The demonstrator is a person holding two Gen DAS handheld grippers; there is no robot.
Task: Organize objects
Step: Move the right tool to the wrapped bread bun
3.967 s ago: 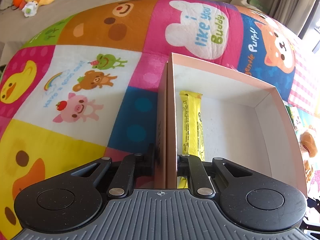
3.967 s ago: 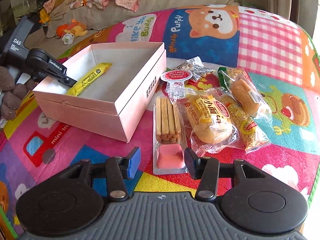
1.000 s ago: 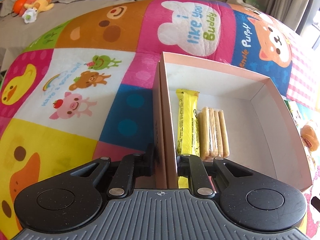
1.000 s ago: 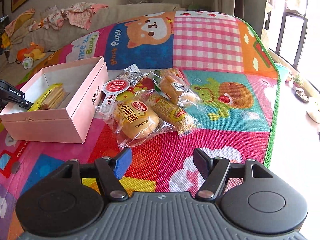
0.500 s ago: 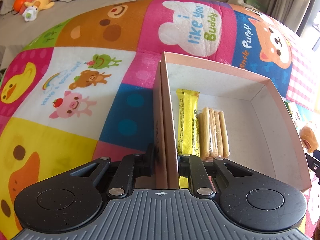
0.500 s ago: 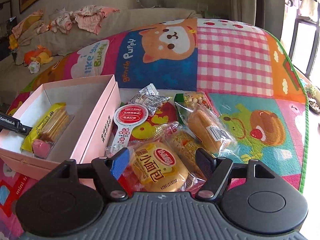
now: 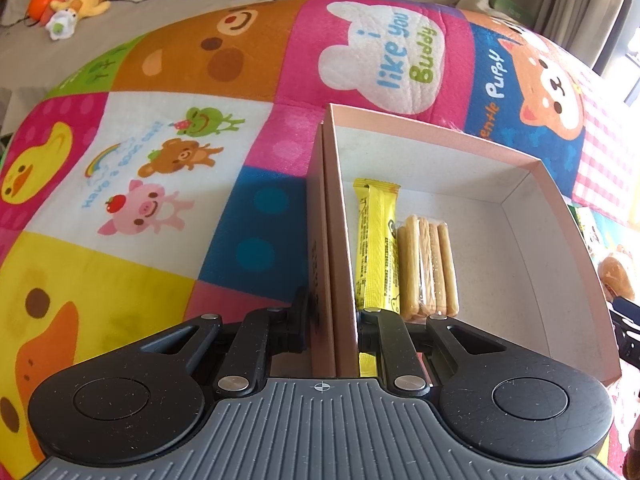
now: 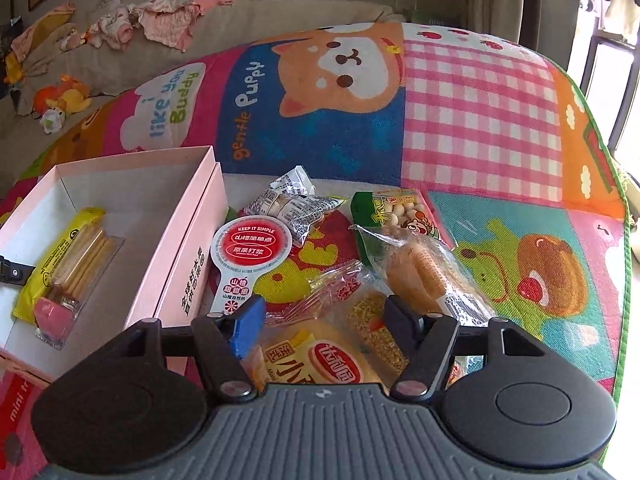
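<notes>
My left gripper (image 7: 332, 320) is shut on the near wall of the pink box (image 7: 334, 216). In the box lie a yellow bar (image 7: 376, 244) and a biscuit stick pack (image 7: 430, 268). The box (image 8: 188, 256) also shows at the left of the right wrist view, with the stick pack (image 8: 76, 268) inside. My right gripper (image 8: 324, 320) is open and empty, low over a round bun packet (image 8: 320, 364). Beside it lie a grain bar packet (image 8: 376, 332) and a wrapped bread roll (image 8: 424, 272).
A red-topped jelly cup (image 8: 252, 248), a silver snack bag (image 8: 292, 200) and a green snack bag (image 8: 396, 208) lie past the bun on the colourful play mat (image 8: 480, 128). A sofa with toys and clothes (image 8: 120, 28) stands behind.
My right gripper has come down and forward over the bun packet, still open. Earlier it put the stick pack into the box. The left gripper keeps its hold.
</notes>
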